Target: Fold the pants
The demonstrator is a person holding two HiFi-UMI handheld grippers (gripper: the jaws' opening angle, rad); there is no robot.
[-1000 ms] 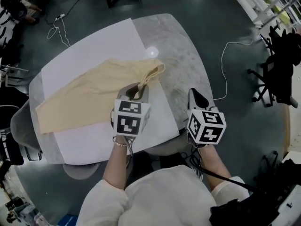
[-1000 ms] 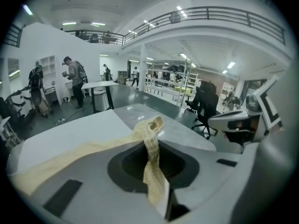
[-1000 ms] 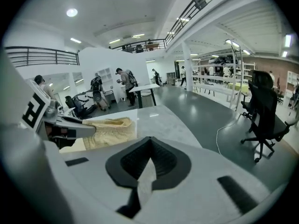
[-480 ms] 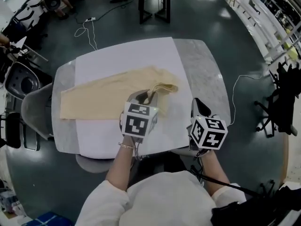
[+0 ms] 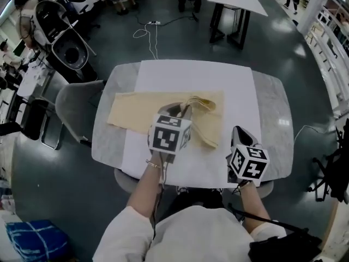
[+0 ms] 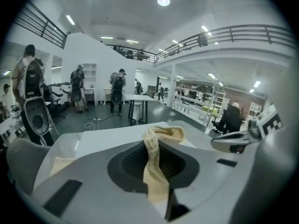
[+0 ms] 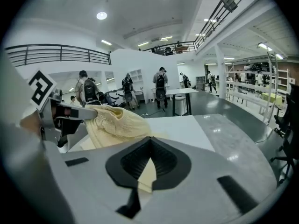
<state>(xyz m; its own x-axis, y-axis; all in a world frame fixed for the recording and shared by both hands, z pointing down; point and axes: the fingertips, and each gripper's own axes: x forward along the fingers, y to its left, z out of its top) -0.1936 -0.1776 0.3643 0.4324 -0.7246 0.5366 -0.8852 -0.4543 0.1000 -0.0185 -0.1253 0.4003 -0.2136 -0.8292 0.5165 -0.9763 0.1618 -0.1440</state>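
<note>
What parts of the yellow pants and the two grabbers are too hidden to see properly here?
- The pants: in the left gripper view, the left gripper hides most of them behind its own grey body.
- The right gripper: in its own view a pale sliver shows between its jaws, too thin to tell pants cloth from white sheet.
- The table: in the head view, its near edge is partly behind the person's forearm.

Grey chair (image 5: 71,108) beside marble table (image 5: 271,119)
</note>
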